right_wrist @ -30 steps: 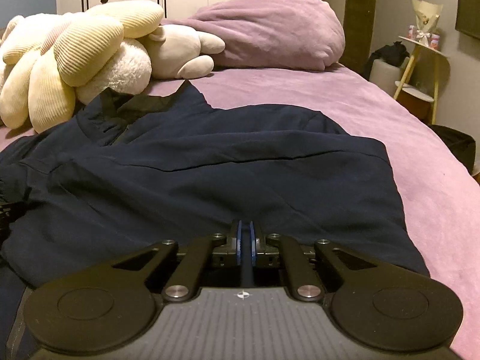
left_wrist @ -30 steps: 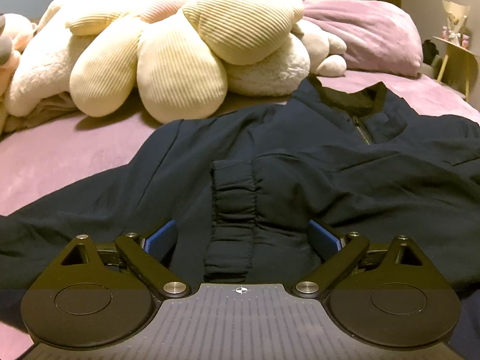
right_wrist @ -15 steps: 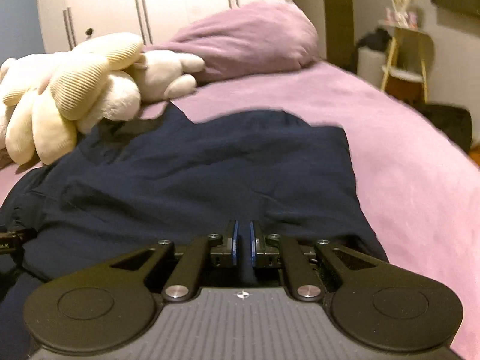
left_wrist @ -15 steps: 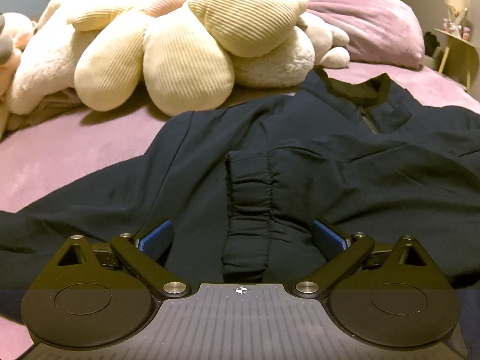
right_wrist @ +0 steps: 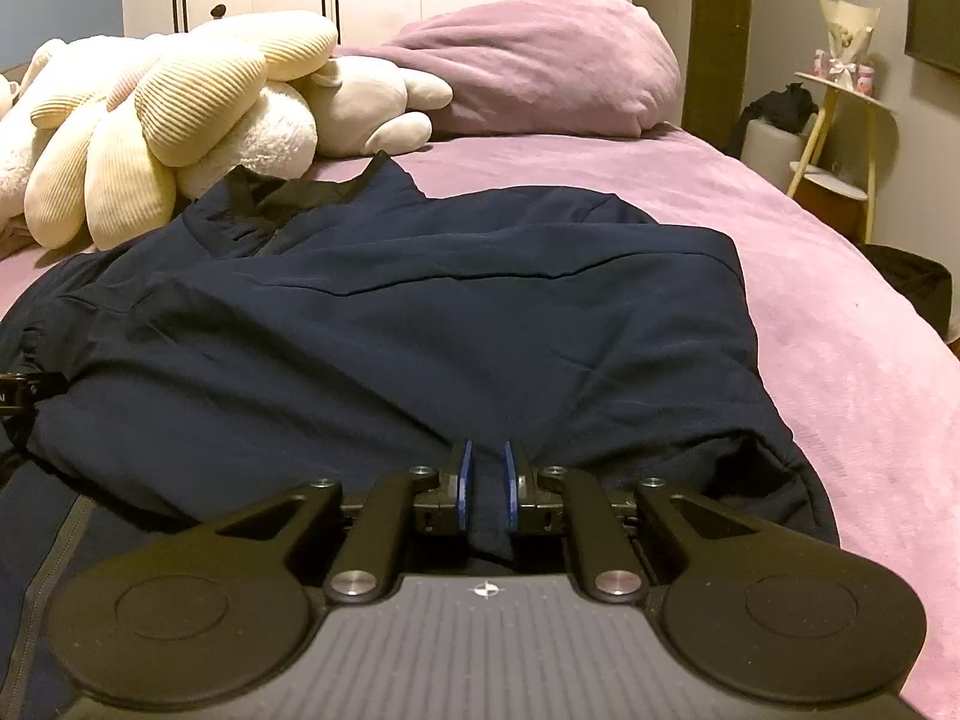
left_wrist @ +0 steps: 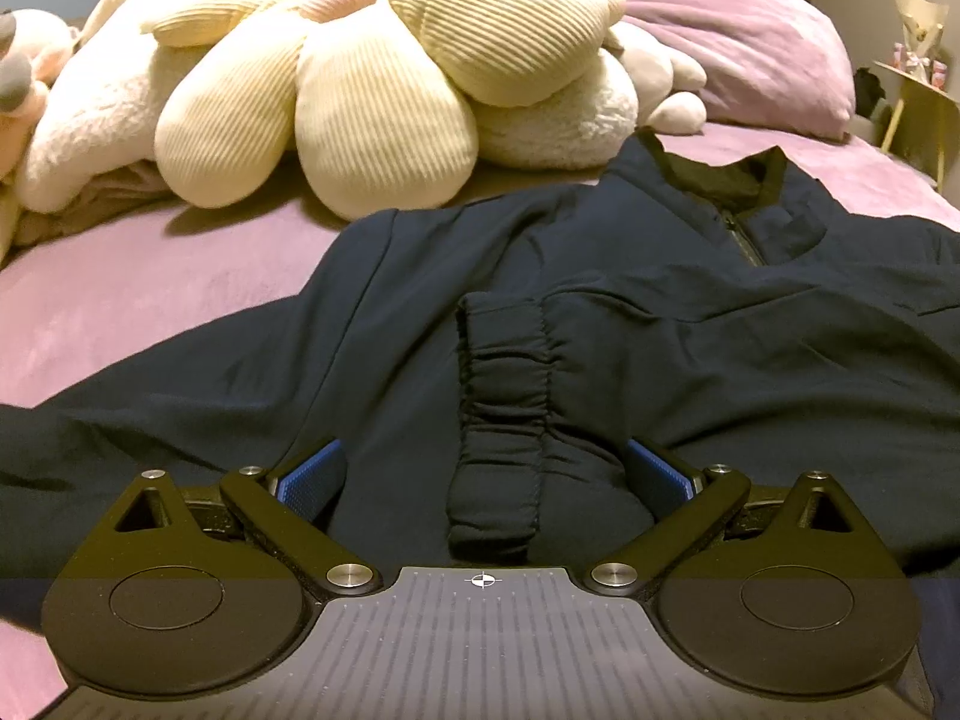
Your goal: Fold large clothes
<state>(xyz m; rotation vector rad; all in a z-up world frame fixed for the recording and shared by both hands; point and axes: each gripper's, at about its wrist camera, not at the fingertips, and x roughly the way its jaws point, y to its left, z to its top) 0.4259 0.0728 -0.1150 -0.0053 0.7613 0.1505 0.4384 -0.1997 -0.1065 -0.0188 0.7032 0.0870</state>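
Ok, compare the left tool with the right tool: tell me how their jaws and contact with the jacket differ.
The left tool has jaws spread wide, astride the elastic cuff without pressing it. The right tool has jaws close together, just opening, with a fold of the navy jacket between them. Both have blue pads and lie low over the jacket.

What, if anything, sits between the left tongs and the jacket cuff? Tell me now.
Nothing visible. The left tongs stand wide open over the dark jacket, with the gathered cuff lying directly between the blue pads. The plush flower pillow lies farther up the bed, clear of the cuff.
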